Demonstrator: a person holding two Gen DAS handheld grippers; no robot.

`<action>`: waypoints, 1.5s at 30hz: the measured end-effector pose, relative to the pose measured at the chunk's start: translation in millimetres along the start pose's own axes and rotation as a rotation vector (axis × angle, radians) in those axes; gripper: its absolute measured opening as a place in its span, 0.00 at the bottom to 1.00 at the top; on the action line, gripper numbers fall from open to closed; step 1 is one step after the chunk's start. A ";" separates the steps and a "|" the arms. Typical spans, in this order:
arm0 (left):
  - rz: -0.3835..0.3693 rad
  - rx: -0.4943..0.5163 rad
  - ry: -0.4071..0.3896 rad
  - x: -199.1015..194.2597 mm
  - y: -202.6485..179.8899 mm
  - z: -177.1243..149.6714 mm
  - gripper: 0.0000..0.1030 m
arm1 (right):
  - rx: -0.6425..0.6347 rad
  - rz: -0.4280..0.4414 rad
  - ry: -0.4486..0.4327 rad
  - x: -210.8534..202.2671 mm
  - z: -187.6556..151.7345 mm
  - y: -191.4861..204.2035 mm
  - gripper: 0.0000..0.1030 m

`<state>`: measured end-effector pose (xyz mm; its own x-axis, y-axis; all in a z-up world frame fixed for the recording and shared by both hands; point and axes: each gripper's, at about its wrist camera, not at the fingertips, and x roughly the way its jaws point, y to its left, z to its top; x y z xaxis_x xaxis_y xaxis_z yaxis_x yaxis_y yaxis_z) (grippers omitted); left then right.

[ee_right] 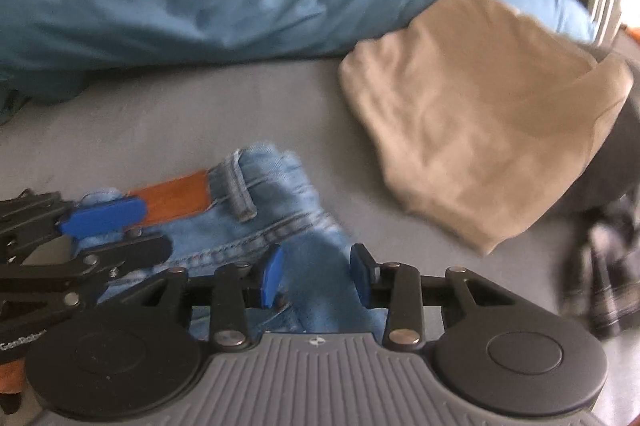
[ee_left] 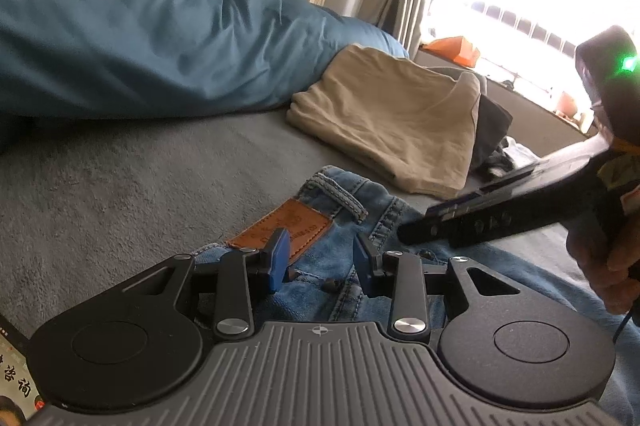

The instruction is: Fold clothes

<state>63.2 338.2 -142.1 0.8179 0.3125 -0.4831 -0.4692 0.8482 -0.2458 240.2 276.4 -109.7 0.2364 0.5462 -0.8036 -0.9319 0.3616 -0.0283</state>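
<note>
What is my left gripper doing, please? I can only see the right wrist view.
Observer: The left gripper has its jaws open over the waistband of the light blue denim jeans, with one jaw on the brown leather patch.
Operator: Thank you. What lies beyond the folded beige cotton garment?
Observer: A bright window, with an orange object on the ledge beside it.
Operator: And how is the right gripper being held?
Observer: A hand grips its handle at the right edge of the left wrist view.
</note>
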 end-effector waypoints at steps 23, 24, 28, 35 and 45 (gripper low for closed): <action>-0.010 0.004 -0.014 14.1 -13.3 2.9 0.33 | 0.002 -0.159 -0.110 -13.7 -11.1 -1.1 0.00; -0.011 0.003 -0.015 14.4 -13.5 3.1 0.33 | 0.004 -0.161 -0.113 -14.7 -11.5 -1.5 0.00; -0.008 0.003 -0.020 16.3 -14.6 3.1 0.33 | 0.003 -0.169 -0.110 -11.3 -11.8 -2.0 0.00; 0.004 0.050 0.010 25.2 -15.9 3.6 0.34 | -0.004 -0.185 -0.074 7.2 -11.3 -2.8 0.00; -0.046 0.020 0.096 33.8 -3.7 16.1 0.33 | 0.081 -0.196 -0.098 -117.1 -57.3 -17.5 0.05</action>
<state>98.0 352.4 -143.9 0.8023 0.2314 -0.5502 -0.4244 0.8693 -0.2533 213.0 162.8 -49.2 0.4397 0.5292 -0.7257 -0.8415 0.5251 -0.1270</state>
